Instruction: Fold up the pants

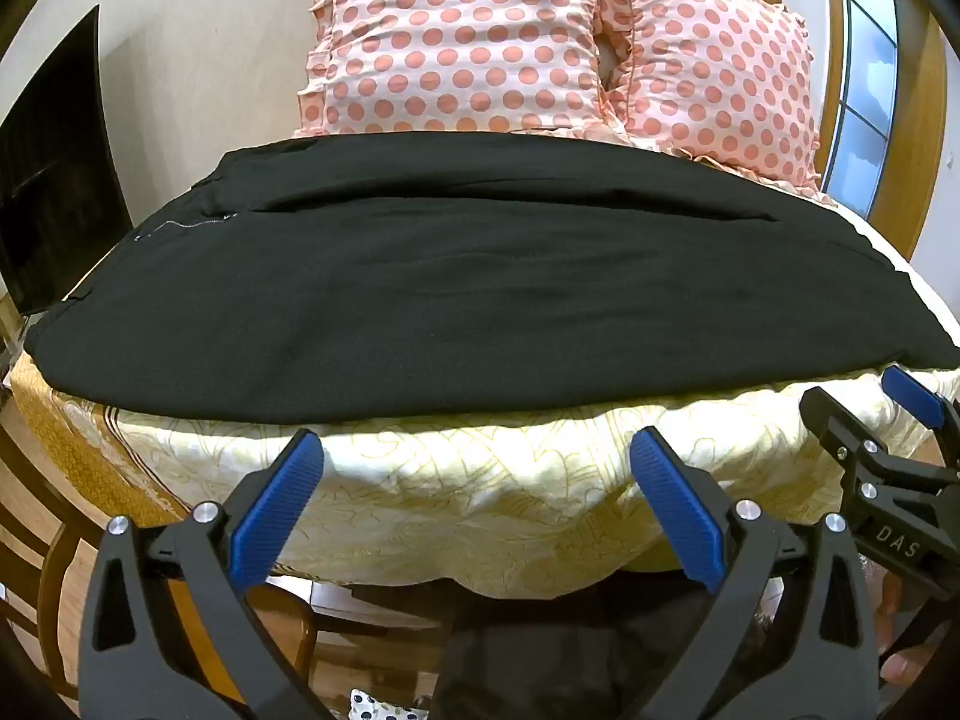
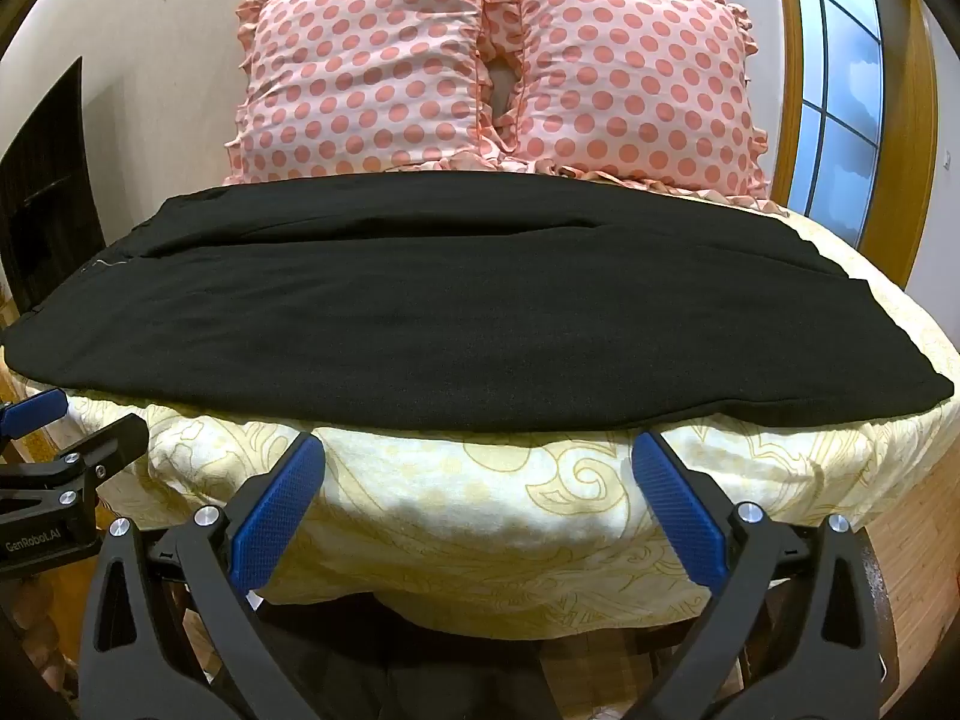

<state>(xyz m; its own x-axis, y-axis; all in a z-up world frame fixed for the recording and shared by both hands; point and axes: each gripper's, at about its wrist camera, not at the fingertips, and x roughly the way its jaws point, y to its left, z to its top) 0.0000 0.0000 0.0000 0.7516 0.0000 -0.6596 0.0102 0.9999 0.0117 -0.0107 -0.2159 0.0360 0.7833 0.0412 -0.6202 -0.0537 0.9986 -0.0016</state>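
Note:
Black pants (image 1: 456,288) lie flat across the bed, stretched from left to right, with a fold line running along the far side; they also show in the right wrist view (image 2: 468,312). My left gripper (image 1: 474,450) is open and empty, just short of the pants' near edge, over the bed's front edge. My right gripper (image 2: 477,456) is open and empty too, just before the near edge of the pants. The right gripper also shows at the right of the left wrist view (image 1: 900,420), and the left gripper at the left of the right wrist view (image 2: 60,438).
The bed has a cream and yellow patterned cover (image 1: 480,498) (image 2: 480,510). Two pink polka-dot pillows (image 1: 456,42) (image 2: 630,90) stand behind the pants. A dark panel (image 1: 54,192) is at the left, a window (image 2: 840,102) at the right, wooden floor (image 2: 912,570) below.

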